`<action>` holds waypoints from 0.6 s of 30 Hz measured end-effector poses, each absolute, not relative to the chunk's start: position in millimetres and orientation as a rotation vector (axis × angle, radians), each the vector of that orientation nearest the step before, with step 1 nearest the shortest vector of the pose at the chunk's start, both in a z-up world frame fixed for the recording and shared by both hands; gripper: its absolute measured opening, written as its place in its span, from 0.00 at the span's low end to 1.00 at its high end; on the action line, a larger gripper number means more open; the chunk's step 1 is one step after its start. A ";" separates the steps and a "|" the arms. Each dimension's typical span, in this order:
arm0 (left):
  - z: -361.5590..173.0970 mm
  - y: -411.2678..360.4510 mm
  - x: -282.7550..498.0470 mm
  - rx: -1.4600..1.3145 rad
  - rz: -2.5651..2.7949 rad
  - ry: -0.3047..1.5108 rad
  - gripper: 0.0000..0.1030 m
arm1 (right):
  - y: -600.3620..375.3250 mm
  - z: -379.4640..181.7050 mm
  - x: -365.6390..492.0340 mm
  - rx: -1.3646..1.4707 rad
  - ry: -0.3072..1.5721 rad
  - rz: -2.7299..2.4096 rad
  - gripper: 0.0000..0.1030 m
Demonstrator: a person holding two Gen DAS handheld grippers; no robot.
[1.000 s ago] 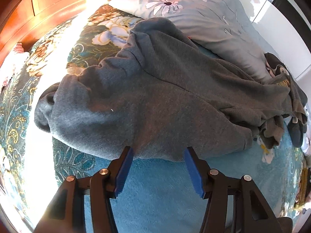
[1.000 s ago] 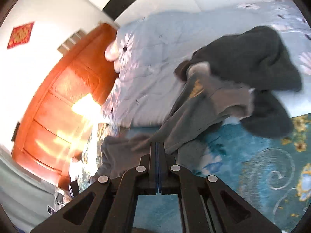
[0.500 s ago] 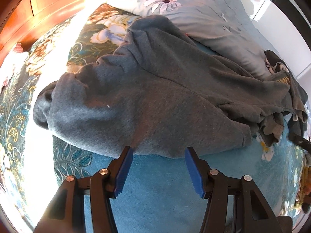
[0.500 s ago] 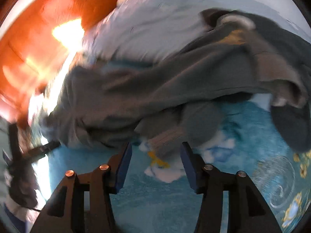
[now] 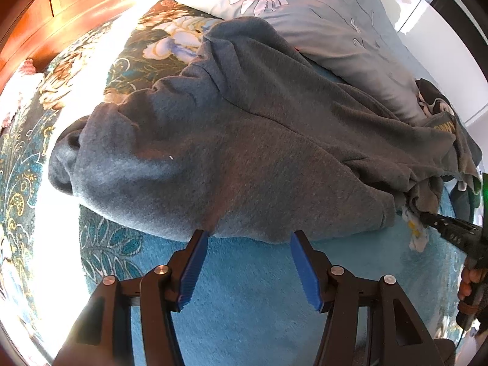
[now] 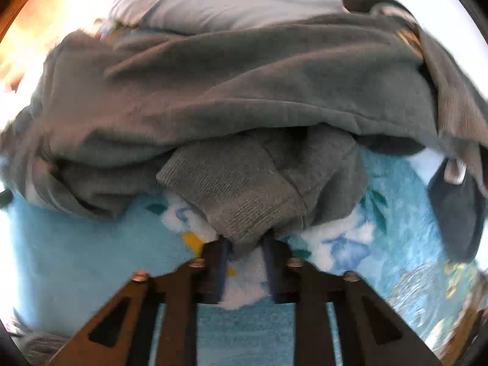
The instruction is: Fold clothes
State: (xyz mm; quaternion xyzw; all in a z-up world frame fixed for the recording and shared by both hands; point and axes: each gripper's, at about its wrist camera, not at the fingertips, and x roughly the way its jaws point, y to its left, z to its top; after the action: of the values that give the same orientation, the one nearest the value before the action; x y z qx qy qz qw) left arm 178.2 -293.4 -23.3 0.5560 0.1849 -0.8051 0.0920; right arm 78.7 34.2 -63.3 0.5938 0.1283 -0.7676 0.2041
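Grey sweatshirt (image 5: 244, 140) is spread across the bed (image 5: 244, 289). Left tool (image 5: 248, 238) is held spread at its hem, 6 o'clock. Right tool (image 6: 245, 245) is half-closed around the ribbed cuff (image 6: 244, 201).

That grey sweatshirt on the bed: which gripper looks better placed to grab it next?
Probably the right gripper: its fingers straddle the ribbed cuff of the grey sweatshirt. The left gripper is wide open, just reaching the hem.

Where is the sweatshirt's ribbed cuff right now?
Right wrist view, centre: the ribbed cuff lies on the blue blanket, its tip between the right gripper's fingers.
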 end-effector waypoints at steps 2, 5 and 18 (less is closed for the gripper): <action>-20.3 -294.7 180.3 1.641 -2.394 0.554 0.59 | 50.1 -47.5 77.7 1.643 0.209 -2.145 0.11; -15.9 -299.9 184.9 1.623 -2.389 0.571 0.59 | 79.6 -13.6 82.5 1.585 -0.017 -2.143 0.10; -9.9 -311.5 202.4 1.589 -2.359 0.628 0.59 | 206.9 138.2 136.1 1.219 -0.636 -2.124 0.10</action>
State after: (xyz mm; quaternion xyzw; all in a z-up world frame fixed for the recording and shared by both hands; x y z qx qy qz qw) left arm 202.4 -311.5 -9.9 0.5419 0.2142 -0.8046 0.1141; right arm 136.1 206.9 138.2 0.4594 -0.2397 -0.8006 0.3009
